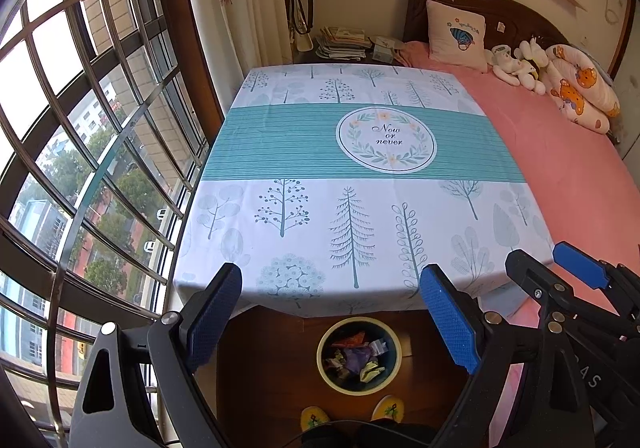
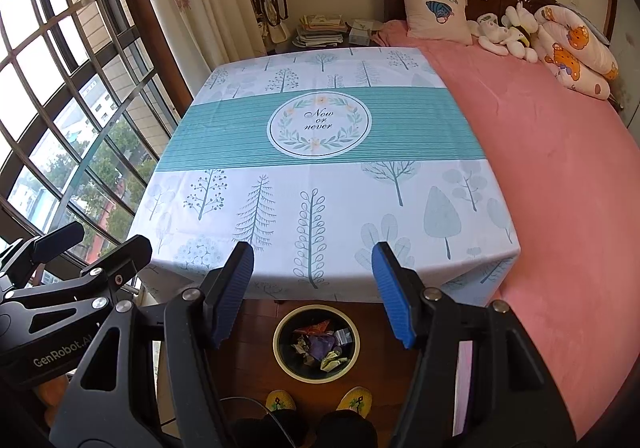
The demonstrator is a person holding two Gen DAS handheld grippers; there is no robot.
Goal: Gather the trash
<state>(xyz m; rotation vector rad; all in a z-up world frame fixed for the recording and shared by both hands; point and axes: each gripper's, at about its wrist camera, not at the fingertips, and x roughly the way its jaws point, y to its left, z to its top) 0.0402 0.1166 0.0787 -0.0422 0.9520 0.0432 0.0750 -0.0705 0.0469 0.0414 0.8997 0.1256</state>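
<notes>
A round bin point(image 1: 325, 375) with a cream rim stands on the wooden floor below the table's near edge. It holds several crumpled wrappers point(image 1: 356, 358). It also shows in the right wrist view point(image 2: 280, 360) with the wrappers point(image 2: 320, 346) inside. My left gripper point(image 1: 332, 318) is open and empty, held above the bin. My right gripper point(image 2: 314, 294) is open and empty, also above the bin. The right gripper shows at the right of the left wrist view point(image 1: 560, 268). The left gripper shows at the left of the right wrist view point(image 2: 92, 244).
A table with a tree-patterned cloth point(image 1: 352, 168) fills the middle; I see nothing lying on it. A pink bed point(image 1: 560, 168) with a pillow and soft toys lies to the right. A barred window point(image 1: 80, 128) is on the left. My slippered feet point(image 2: 316, 402) stand by the bin.
</notes>
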